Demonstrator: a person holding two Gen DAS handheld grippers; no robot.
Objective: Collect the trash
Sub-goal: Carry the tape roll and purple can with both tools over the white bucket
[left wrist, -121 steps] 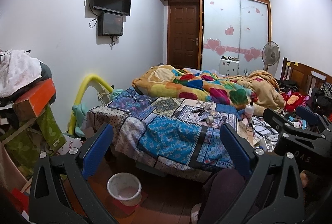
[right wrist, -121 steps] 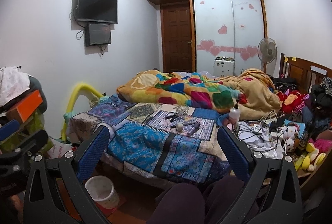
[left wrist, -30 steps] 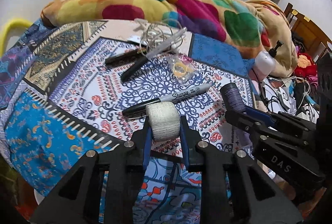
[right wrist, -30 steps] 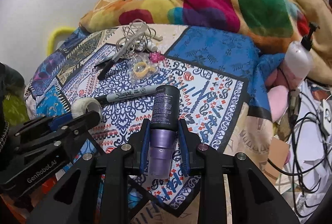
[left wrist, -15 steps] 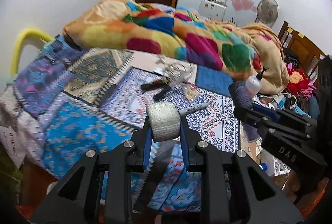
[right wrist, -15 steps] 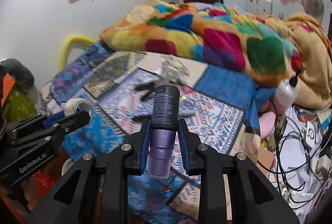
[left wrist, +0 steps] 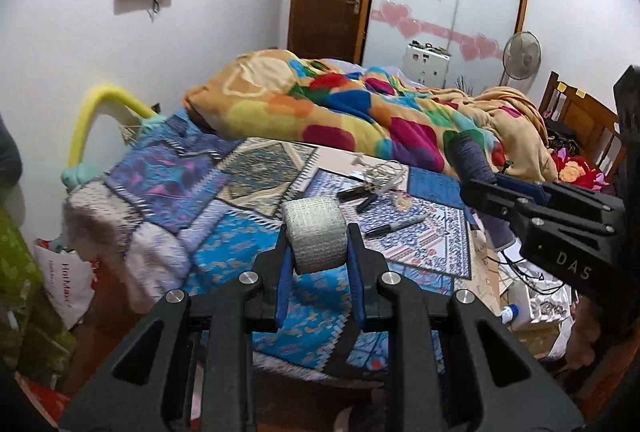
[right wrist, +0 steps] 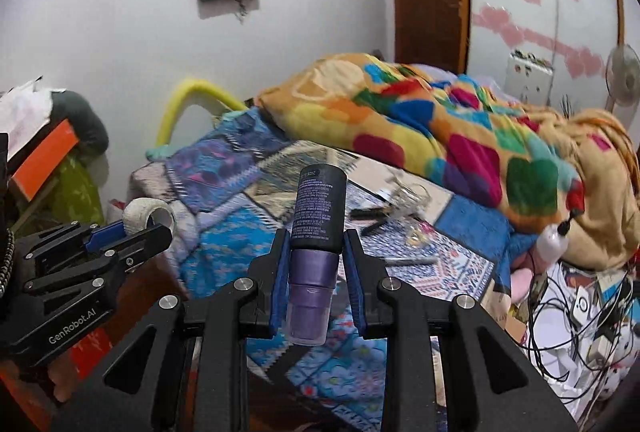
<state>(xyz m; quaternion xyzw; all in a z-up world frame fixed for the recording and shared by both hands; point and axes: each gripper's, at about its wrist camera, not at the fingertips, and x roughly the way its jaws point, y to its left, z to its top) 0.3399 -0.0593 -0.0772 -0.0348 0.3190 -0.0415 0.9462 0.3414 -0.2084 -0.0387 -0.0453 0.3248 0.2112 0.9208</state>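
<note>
My left gripper (left wrist: pixel 318 232) is shut on a white roll of tape (left wrist: pixel 316 234), held in the air in front of the bed. In the right wrist view the same roll of tape (right wrist: pixel 148 216) shows at the left between the left gripper's (right wrist: pixel 132 228) blue pads. My right gripper (right wrist: pixel 316 252) is shut on a purple bottle with a black cap (right wrist: pixel 318 232), cap pointing away. That purple bottle (left wrist: pixel 470 156) also shows at the right of the left wrist view, in the right gripper (left wrist: pixel 486 184). A black marker (left wrist: pixel 394 224), pens and a tangle of cable remain on the patterned bedspread (left wrist: pixel 224 244).
A colourful blanket (left wrist: pixel 360 112) is heaped at the back of the bed. A white pump bottle (right wrist: pixel 554 240) and loose cables (right wrist: pixel 568 316) lie at the bed's right side. A yellow curved tube (left wrist: pixel 100 108) and piled clutter (right wrist: pixel 48 152) stand at the left by the wall.
Both grippers have risen and drawn back from the bedspread, each carrying its object. The bed now lies lower and farther off; the wall screens and wardrobe have come into view.
</note>
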